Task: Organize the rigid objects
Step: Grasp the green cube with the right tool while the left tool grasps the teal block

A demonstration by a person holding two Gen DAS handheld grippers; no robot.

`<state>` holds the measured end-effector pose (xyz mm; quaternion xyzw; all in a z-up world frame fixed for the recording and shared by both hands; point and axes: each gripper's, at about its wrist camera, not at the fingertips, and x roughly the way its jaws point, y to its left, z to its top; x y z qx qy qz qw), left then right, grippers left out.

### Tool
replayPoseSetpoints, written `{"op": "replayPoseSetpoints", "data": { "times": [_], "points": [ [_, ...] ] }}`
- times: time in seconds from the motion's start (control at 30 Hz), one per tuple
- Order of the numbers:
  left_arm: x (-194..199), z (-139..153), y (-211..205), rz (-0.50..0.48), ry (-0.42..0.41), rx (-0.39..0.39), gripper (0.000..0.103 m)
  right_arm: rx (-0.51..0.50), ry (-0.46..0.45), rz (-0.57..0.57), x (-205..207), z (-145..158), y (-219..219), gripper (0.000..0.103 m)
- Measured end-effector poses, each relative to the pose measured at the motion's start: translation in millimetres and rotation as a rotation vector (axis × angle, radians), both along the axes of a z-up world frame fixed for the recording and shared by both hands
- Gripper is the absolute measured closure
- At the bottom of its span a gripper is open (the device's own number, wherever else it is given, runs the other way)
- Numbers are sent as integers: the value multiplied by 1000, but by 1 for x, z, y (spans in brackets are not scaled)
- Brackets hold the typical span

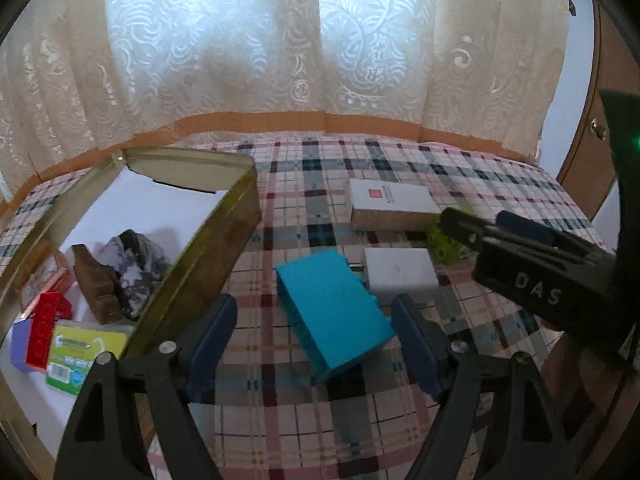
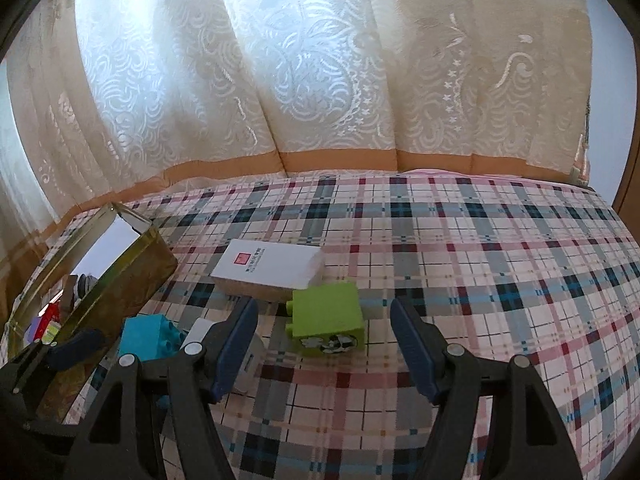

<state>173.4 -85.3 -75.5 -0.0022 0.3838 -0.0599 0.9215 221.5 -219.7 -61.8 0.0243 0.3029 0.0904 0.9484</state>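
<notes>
My left hand-held gripper [image 1: 314, 346] hangs over the plaid-covered surface [image 1: 460, 176] with its jaws wide, and nothing is pressed between them. The turquoise block [image 1: 332, 312] lies flat on the cloth in the gap ahead of my blue fingertips [image 1: 212, 336], touching neither. Its long axis runs diagonally, from the far left down toward the near right, and its studded side faces right, toward the small white box [image 1: 400, 278] that sits just beside it. To the left stands an open metal tin [image 1: 224, 248] with gold walls and a white lining. Inside it I see a red studded brick [image 1: 42, 330] lying on a purple piece [image 1: 20, 346], a green and white packet [image 1: 80, 354], a brown wooden block [image 1: 94, 286], and a grey and white marbled lump [image 1: 132, 270] leaning against that block. Farther back lies a flat white carton [image 1: 390, 202] with a small red mark on top, its long side running left to right. My right hand-held gripper [image 2: 324, 346] is also wide and holds nothing. The lime green block [image 2: 328, 316] lies between and just beyond its fingertips, its studs pointing left and a black and white picture on its near face. It sits just beside the carton's near edge.
</notes>
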Motion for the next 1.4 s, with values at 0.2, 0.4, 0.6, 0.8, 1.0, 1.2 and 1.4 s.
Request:
{"op": "replayPoseSetpoints", "data": {
  "times": [0.2, 0.4, 0.6, 0.8, 1.0, 1.2, 1.4],
  "points": [
    [11, -10, -4, -27, 38, 26, 28, -8, 55, -17, 10, -7, 1, 32],
    [26, -15, 7, -10, 80, -21, 60, -9, 126, -26, 19, -16, -2, 32],
    [29, -16, 6, -26, 78, -25, 61, -10, 146, -5, 23, -19, 1, 56],
    [28, -16, 6, -30, 74, -27, 61, -19, 127, 10, 22, -17, 4, 57],
    [25, -14, 8, -30, 60, -30, 61, -25, 116, 9, 12, -16, 2, 57],
    [20, -12, 9, -28, 43, -26, 61, -81, 106, 15, -3, -16, 10, 57],
    [13, -10, 11, -30, 24, -23, 61, -109, 96, 25, -11, -16, 17, 57]
  ]
}}
